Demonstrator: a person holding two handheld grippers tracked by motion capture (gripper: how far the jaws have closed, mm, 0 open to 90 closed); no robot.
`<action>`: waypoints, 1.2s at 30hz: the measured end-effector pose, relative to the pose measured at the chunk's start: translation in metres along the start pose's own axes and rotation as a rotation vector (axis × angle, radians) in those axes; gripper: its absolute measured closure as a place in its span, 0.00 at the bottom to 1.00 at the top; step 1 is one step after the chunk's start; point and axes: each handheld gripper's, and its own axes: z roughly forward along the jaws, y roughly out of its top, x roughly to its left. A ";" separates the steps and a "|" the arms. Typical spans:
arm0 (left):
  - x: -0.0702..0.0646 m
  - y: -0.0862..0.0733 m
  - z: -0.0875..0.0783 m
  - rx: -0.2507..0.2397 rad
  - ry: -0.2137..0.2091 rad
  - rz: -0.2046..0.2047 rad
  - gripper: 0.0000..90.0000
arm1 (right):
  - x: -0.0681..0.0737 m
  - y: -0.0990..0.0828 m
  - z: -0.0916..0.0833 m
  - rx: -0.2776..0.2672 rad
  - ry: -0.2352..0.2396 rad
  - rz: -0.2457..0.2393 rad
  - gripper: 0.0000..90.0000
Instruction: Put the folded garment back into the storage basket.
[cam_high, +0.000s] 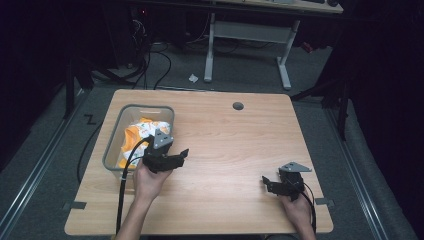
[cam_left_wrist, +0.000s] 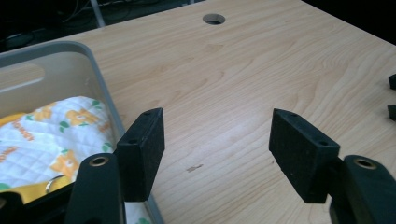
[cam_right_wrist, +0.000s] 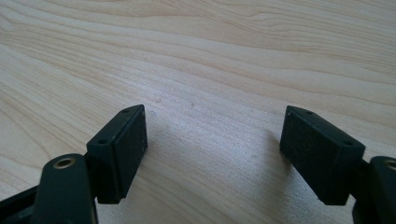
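Pale wood table (cam_high: 225, 150) under the high view, with dark floor, cables and a second desk's legs behind it; a grey bin (cam_high: 113, 145) sits at the table's left side, holding a quilted white cloth (cam_high: 142, 131) printed with orange and yellow. The left gripper (cam_high: 179, 156) hangs just beside the bin's right wall, over bare wood, and the right gripper (cam_high: 267, 182) rests low near the front right of the table, well apart from the bin. From the left gripper view the jaws stand wide apart with nothing between them, the bin's rim (cam_left_wrist: 100, 81) runs just past the left jaw, and the cloth (cam_left_wrist: 60, 135) lies bunched inside, a small metal ring showing at its near edge. My judgement is that the cloth is the thing to take: to do it well, swing the left gripper over the rim, come down on a raised fold rather than the flat of it, and close clear of the wall so the bin isn't pinched or dragged. The right gripper view shows its jaws likewise spread wide over empty wood grain (cam_right_wrist: 210, 70); it could steady the bin if it slides.
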 end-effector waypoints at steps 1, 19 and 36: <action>-0.002 -0.001 0.002 0.003 -0.005 0.002 0.40 | 0.000 0.000 0.000 0.000 0.000 0.000 0.26; -0.032 -0.012 0.024 0.016 -0.095 0.012 0.40 | 0.000 0.000 0.000 0.000 0.000 0.000 0.26; -0.055 -0.038 0.053 0.101 -0.124 0.025 0.41 | 0.000 0.000 0.000 0.000 0.000 0.001 0.26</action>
